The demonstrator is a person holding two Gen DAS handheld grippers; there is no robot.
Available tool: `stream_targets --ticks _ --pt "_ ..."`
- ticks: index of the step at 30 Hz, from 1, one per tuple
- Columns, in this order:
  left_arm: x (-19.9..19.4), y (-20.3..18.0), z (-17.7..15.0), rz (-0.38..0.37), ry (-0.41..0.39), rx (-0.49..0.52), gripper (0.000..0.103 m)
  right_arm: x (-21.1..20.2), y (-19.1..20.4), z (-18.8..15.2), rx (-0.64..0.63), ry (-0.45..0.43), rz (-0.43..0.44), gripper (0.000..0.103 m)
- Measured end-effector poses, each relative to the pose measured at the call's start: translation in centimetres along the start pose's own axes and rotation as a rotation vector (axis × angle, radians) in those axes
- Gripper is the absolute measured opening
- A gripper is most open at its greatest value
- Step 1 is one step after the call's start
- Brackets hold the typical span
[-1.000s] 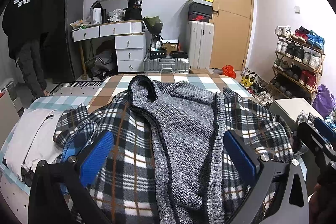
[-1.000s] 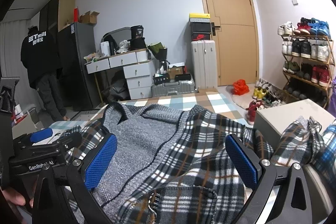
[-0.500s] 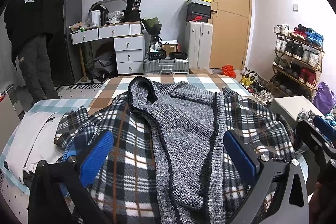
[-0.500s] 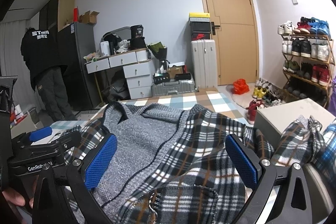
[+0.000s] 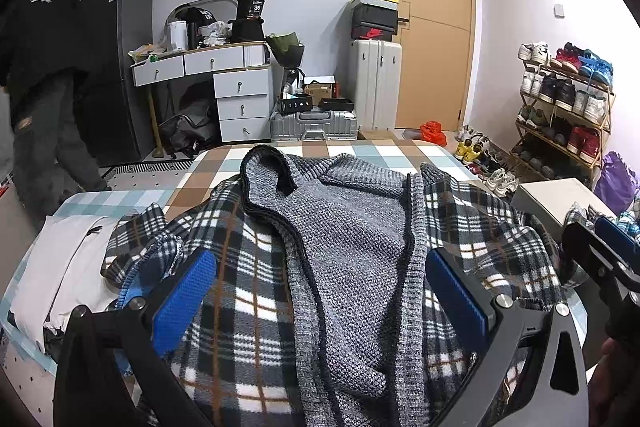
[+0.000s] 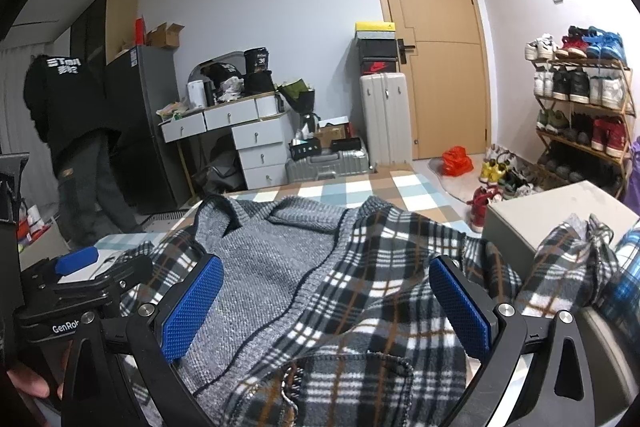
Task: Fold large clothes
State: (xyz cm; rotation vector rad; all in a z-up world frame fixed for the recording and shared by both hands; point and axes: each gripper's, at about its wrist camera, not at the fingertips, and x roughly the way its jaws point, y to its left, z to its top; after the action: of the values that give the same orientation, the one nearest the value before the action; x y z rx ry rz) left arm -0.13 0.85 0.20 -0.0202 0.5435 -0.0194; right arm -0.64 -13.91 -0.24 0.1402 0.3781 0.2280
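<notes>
Nothing moved: both tongs, left (image 5: 320, 301) and right (image 6: 326, 301), gape over fuzzy plaid jacket (image 5: 248, 287).

I read "GenRob" on my left gripper (image 6: 68, 311), "36" on the black tub (image 5: 251, 6) on the desk, "ETmill" on the bystander's hoodie (image 6: 64, 83).

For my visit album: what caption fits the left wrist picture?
Open left gripper poised over a plaid jacket with grey knit lining, spread on a checked bed.
</notes>
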Motion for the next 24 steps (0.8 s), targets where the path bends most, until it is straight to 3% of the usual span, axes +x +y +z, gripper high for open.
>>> stream_targets --ticks 24 --pt "0.08 -0.50 -0.22 -0.006 0.009 0.002 0.102 0.20 -0.35 -0.18 0.016 0.017 0.012 0.103"
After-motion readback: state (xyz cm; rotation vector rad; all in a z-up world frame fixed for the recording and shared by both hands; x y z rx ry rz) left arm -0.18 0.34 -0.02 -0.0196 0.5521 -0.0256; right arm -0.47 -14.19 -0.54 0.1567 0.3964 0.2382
